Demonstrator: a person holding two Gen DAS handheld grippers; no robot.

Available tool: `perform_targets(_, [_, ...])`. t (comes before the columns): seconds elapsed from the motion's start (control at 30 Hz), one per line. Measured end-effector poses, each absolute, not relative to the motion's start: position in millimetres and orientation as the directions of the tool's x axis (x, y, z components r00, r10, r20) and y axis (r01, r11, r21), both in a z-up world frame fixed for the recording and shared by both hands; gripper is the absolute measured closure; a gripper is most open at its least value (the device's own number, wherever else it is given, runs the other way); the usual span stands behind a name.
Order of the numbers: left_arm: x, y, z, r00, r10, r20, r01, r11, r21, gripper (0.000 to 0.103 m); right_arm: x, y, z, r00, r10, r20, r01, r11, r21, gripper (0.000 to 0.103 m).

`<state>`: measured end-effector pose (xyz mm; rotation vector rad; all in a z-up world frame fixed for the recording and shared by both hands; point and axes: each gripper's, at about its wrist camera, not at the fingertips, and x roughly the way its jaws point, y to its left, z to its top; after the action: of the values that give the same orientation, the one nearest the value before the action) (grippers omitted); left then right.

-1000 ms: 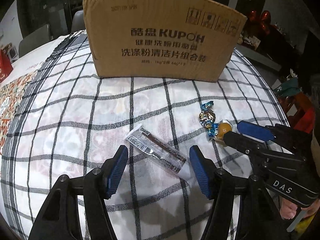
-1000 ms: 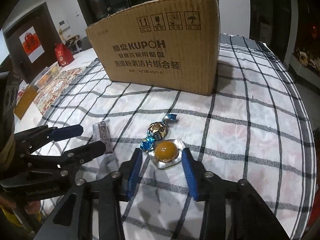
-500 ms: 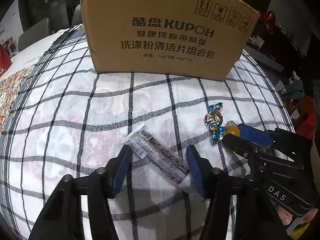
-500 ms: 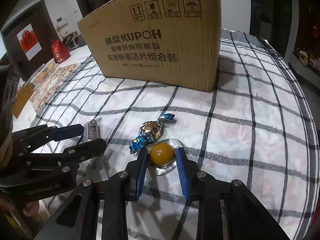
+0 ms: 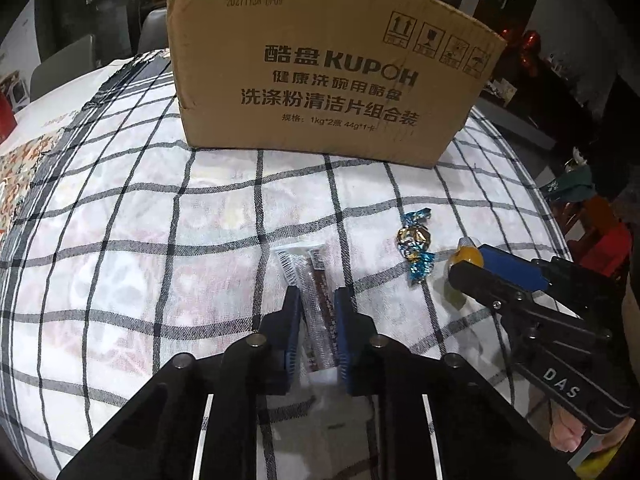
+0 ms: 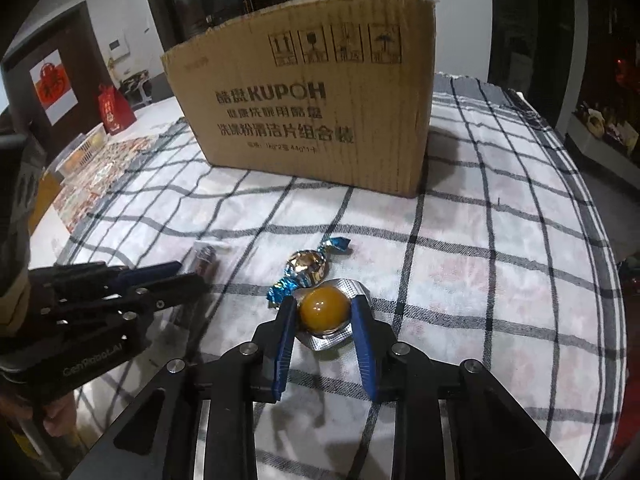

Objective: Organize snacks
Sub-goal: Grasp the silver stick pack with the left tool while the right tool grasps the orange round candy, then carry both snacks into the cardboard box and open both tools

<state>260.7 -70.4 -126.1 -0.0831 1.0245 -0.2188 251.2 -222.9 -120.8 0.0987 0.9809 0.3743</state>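
Note:
My left gripper (image 5: 315,300) is shut on a long clear-wrapped brown snack bar (image 5: 310,280) lying on the checked cloth; it also shows in the right wrist view (image 6: 203,259). My right gripper (image 6: 324,310) is shut on an orange jelly ball in a silver foil cup (image 6: 323,307), seen from the left wrist view (image 5: 467,255). A gold candy with blue twisted ends (image 6: 307,269) lies just left of and beyond the jelly, and between both grippers in the left wrist view (image 5: 414,240).
A tall brown KUPOH cardboard box (image 5: 332,76) stands on the checked tablecloth (image 5: 140,260) beyond the snacks; its inside is hidden. The table's right edge (image 6: 600,264) drops off close by. Red bags and printed boxes (image 6: 114,110) lie far left.
Both grippers closed: the left jaws came in onto the snack bar, which turned to lie along the fingers, and the right jaws closed onto the jelly cup.

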Motion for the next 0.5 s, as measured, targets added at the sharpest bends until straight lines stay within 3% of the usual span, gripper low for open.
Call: perform_targets(0.5, [239.2,-63.4,-87.9,0.568,-0.273,-0.777,0.183,0.962,-0.205,0.09,228.3,-216.5,-78.5,0.56,0.38,-0.736,-0.276,0.923,0.268,0.074])
